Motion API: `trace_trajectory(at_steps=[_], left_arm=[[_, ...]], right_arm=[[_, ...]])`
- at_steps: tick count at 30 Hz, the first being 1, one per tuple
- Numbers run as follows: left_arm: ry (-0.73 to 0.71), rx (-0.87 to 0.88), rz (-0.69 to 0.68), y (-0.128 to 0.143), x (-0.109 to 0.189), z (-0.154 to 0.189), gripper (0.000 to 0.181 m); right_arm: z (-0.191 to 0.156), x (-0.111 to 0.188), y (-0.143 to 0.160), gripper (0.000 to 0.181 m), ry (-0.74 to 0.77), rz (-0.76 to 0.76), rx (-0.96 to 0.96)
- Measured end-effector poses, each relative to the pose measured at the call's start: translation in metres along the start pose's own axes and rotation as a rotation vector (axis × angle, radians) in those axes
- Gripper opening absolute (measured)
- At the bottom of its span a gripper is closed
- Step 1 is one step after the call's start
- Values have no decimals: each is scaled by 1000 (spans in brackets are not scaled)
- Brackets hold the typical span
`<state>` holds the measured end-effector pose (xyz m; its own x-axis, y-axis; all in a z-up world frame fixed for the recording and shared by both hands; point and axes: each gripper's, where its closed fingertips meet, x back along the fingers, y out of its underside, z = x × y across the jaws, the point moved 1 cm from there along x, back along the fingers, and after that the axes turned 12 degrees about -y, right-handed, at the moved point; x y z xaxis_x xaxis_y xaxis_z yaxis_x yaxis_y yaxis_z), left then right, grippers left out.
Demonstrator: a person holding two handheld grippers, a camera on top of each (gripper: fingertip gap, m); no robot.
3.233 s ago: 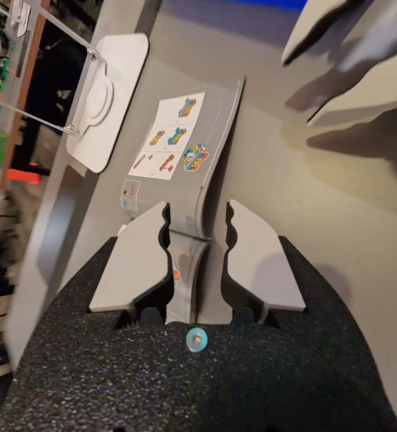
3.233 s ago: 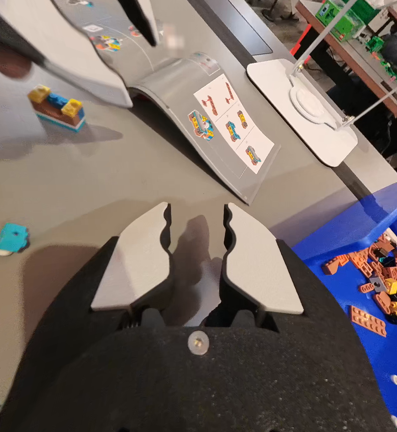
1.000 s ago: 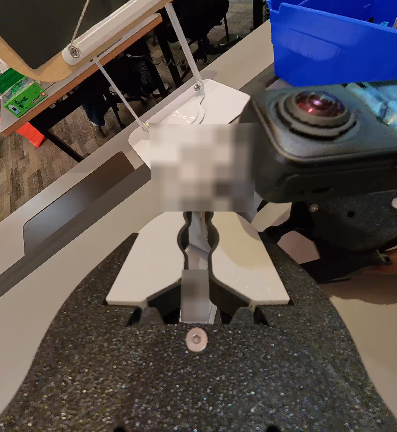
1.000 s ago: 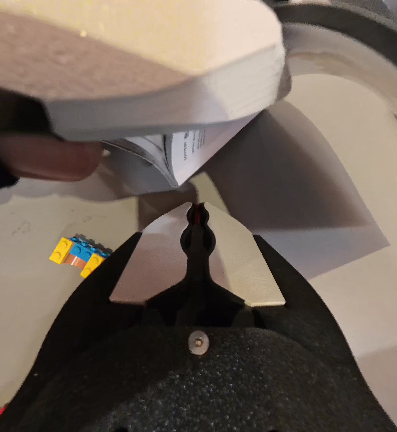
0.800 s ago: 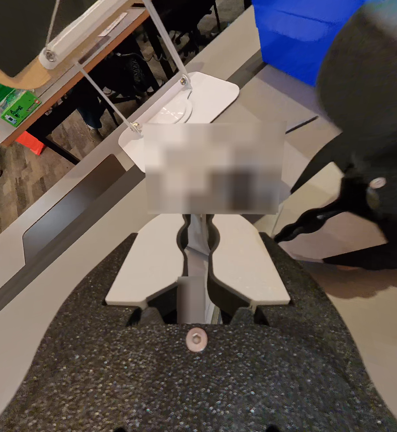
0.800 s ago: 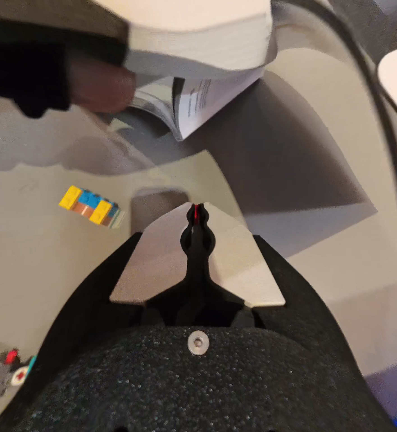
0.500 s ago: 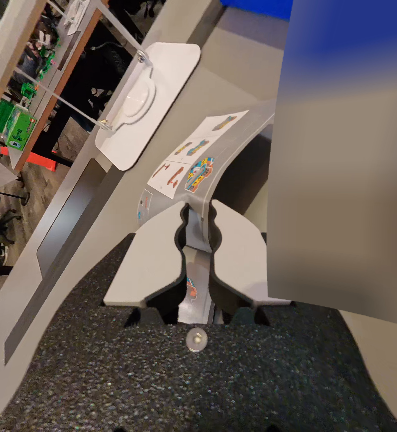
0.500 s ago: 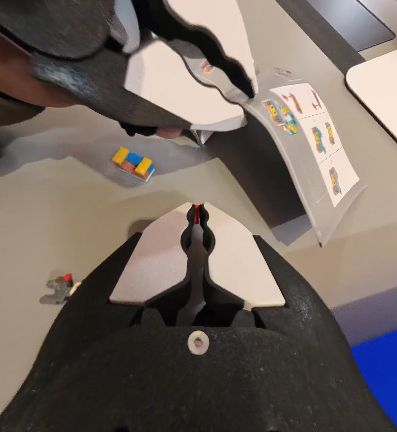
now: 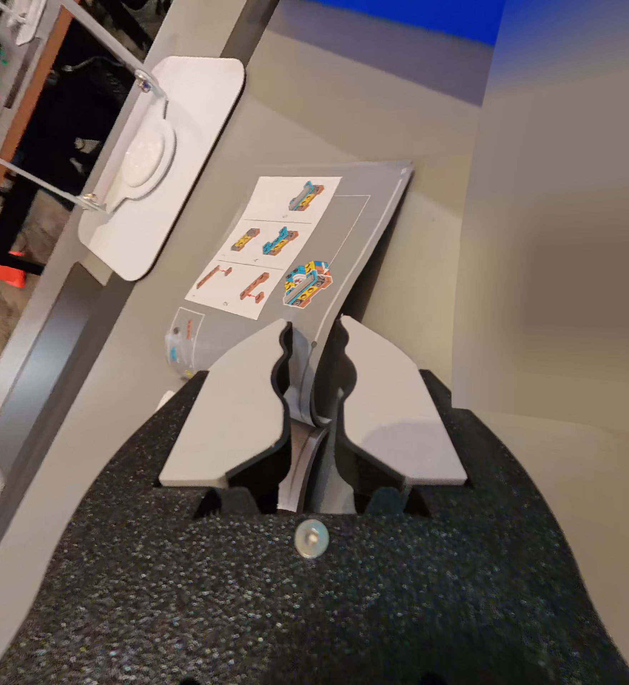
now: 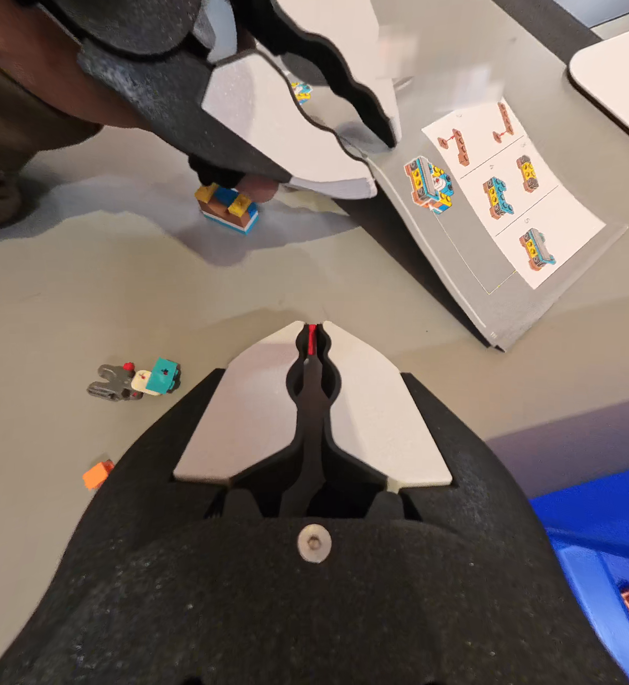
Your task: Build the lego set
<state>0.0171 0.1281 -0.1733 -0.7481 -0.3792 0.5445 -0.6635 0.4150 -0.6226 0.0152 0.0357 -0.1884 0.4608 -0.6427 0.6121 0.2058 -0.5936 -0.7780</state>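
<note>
A grey table [image 10: 83,296] carries the work. On it the lego instruction booklet [image 9: 346,237] lies open, its page arching up between the fingers of the left gripper [image 9: 313,326], which stand a little apart around the page; whether they pinch it I cannot tell. The right gripper [image 10: 312,326] is closed on a thin red piece [image 10: 311,339] at its tips. Near the booklet sits a brown, blue and yellow brick assembly [image 10: 227,207]; a grey and teal assembly [image 10: 135,378] and an orange brick [image 10: 96,476] lie well apart from it. A blue bin [image 10: 602,519] stands beside the right gripper.
</note>
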Motion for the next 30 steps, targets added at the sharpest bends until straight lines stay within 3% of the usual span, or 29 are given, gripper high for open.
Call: trace_trajectory(at_steps=[8, 13, 16, 26, 30], left_arm=[[175, 187, 169, -20, 21, -1, 36], [377, 217, 342, -31, 60, 18, 36], [514, 227, 439, -29, 86, 40, 34], [702, 161, 422, -22, 107, 83, 17], [740, 222, 435, -29, 110, 88, 18]], right_arm=[[-8, -3, 6, 4, -53, -42, 15], [-23, 0, 5, 4, -129, -58, 67], [-38, 6, -4, 4, -211, 15, 140], [-67, 24, -26, 3, -358, 212, 318], [-76, 42, -45, 3, -439, 390, 289]])
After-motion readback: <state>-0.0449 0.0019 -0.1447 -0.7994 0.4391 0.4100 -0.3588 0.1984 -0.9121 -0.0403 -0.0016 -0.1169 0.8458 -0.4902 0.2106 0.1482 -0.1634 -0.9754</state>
